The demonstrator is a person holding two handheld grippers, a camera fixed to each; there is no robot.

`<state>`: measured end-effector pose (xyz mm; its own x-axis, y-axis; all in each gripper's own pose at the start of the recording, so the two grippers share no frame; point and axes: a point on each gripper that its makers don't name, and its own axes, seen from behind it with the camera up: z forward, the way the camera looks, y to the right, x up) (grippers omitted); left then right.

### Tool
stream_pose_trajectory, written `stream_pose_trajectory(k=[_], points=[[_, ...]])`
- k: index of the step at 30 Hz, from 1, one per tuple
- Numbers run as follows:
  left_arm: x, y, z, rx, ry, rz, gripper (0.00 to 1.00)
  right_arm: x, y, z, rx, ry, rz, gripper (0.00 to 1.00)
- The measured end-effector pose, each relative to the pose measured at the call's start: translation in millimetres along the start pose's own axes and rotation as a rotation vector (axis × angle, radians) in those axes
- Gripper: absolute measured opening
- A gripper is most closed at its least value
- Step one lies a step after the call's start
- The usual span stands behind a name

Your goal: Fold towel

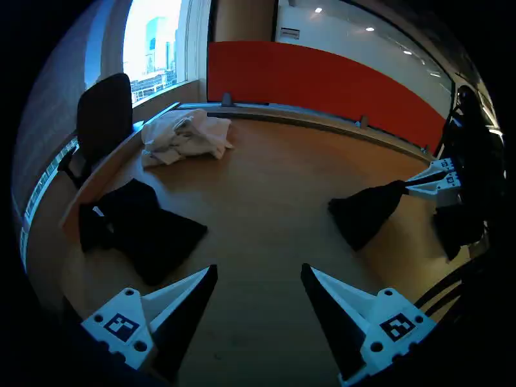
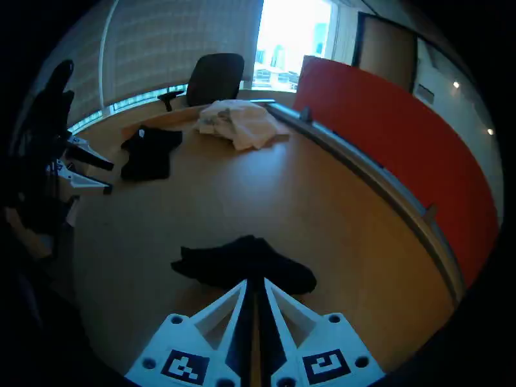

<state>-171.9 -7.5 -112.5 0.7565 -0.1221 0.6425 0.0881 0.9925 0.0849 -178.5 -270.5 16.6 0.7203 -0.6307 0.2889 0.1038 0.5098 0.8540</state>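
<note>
Your right gripper (image 2: pixel 256 282) clenches only an edge of the black towel (image 2: pixel 248 261); left gripper (image 1: pixel 258 267) gapes empty. Tug hard and it may slip.

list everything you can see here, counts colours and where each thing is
pinched towel: 1, black, on the table, one end clamped
loose towel: 1, black, crumpled on the table towards the chair side
white cloth pile: 1, white, far end of the table near the window
table: 1, wood brown, under all the cloth
office chair: 1, black, beyond the table by the window
partition: 1, red, along the table's far edge
window: 1, bright, behind the chair
left gripper: 1, white with black fingers, open, holding nothing
right gripper: 1, white with black fingers, shut on the pinched towel
</note>
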Motion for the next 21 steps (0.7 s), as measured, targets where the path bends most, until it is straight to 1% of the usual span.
stream_pose_trajectory(k=[6,9,15,21], points=[[6,1.4,-2.5,-0.003,0.012,0.01,0.97,36,12,-15.3,-0.019,0.059,-0.009,0.05],[9,1.9,-3.3,-0.003,0.017,0.015,0.97,48,17,-23.3,-0.028,0.078,-0.015,0.05],[14,4.0,-5.2,-0.008,0.025,0.012,0.97,62,25,-34.2,-0.04,0.103,-0.009,0.05],[17,5.7,-6.5,-0.012,0.029,0.021,0.97,63,34,-43.3,-0.057,0.11,-0.005,0.05]])
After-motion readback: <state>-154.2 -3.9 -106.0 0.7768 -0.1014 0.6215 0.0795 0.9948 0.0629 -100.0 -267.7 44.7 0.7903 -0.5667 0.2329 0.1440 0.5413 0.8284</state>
